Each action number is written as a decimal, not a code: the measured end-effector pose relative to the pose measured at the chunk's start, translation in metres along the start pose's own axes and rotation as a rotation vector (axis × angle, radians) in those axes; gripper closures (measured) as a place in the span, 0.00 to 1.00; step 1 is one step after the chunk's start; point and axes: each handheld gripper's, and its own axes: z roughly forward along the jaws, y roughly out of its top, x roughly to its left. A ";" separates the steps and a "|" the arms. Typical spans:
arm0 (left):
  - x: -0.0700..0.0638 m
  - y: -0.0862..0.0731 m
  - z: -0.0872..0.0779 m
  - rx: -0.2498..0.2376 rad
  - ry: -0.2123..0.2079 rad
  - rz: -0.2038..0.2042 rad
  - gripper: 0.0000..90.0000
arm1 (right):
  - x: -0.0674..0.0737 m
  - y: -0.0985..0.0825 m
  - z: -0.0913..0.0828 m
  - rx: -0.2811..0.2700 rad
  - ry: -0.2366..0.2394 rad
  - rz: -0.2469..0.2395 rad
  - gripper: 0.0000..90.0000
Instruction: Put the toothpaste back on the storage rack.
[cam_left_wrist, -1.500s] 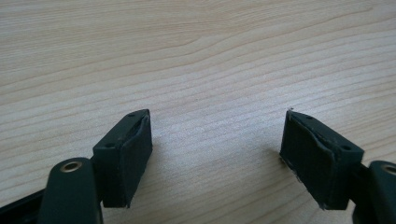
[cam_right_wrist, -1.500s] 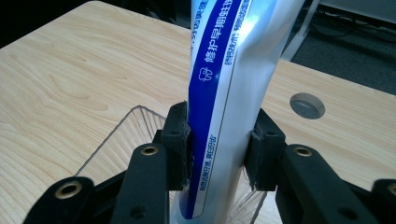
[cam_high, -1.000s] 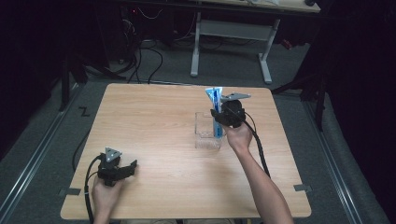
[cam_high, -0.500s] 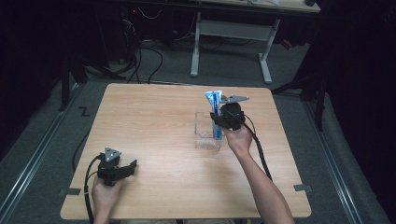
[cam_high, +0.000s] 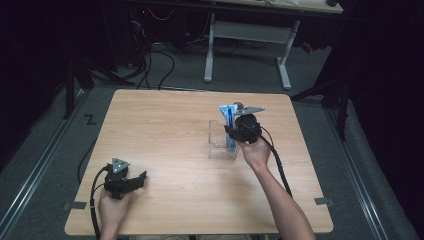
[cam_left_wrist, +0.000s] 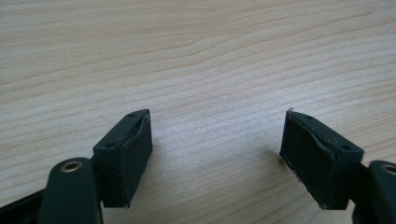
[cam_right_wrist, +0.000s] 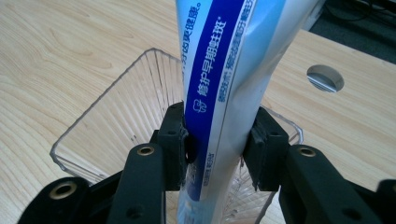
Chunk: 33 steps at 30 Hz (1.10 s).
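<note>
High view: we look forward and down on the table (cam_high: 165, 125). Both gripper views sit close above that same table (cam_left_wrist: 196, 56).

Light wood table (cam_high: 170, 125), on grey floor (cam_high: 60, 145). Clear plastic container (cam_high: 218, 142) on it, right of centre, about 2 o'clock.

A: Left hand (cam_high: 112, 207) low at the near edge; left gripper (cam_high: 134, 182) lies level, jaws standing wide apart with nothing between.

B: Right forearm stretched forward; right gripper (cam_high: 235, 134) angled down, its jaws just easing apart, pads (cam_right_wrist: 173, 140) touching what they flank.
</note>
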 end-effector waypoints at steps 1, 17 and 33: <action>0.000 0.000 0.000 0.001 0.000 0.000 0.28 | 0.000 -0.001 0.000 0.000 0.002 0.004 0.70; 0.000 0.000 0.000 0.002 0.004 0.004 0.28 | -0.014 -0.010 -0.007 -0.026 0.019 0.082 0.67; -0.001 0.000 0.000 0.001 0.004 0.004 0.28 | -0.010 -0.009 -0.011 -0.033 -0.050 0.024 0.57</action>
